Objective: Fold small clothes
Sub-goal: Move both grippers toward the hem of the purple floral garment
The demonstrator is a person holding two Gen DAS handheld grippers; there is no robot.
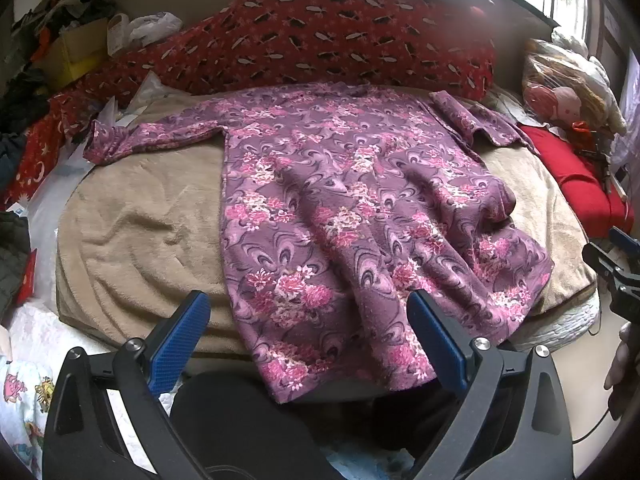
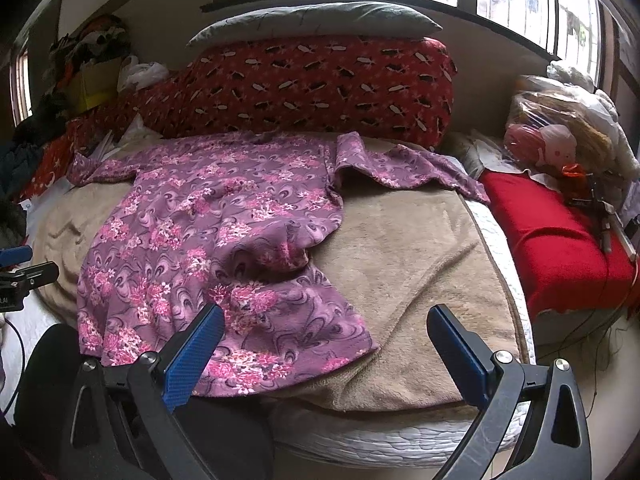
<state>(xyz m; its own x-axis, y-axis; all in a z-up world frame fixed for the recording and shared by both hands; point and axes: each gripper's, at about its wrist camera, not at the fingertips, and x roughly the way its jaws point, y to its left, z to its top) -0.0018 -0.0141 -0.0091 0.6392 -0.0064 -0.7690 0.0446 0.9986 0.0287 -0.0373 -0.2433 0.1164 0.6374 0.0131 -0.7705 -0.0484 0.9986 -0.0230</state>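
Observation:
A purple long-sleeved garment (image 1: 340, 208) with pink flowers lies spread face up on a beige blanket (image 1: 132, 232), sleeves out to both sides, its hem hanging over the near bed edge. My left gripper (image 1: 308, 308) hovers open above the hem with nothing between its blue pads. In the right wrist view the same garment (image 2: 208, 232) lies left of centre, and my right gripper (image 2: 324, 328) stands open above its lower right corner and the blanket (image 2: 412, 256). Each gripper also shows at the edge of the other's view.
A long red patterned bolster (image 1: 320, 44) and a grey pillow (image 2: 316, 20) lie behind the garment. A red cushion (image 2: 560, 240) and bagged soft toys (image 2: 552, 136) sit to the right. Piled clothes and a box (image 1: 68, 40) crowd the left. A person's dark legs (image 1: 240, 420) are below.

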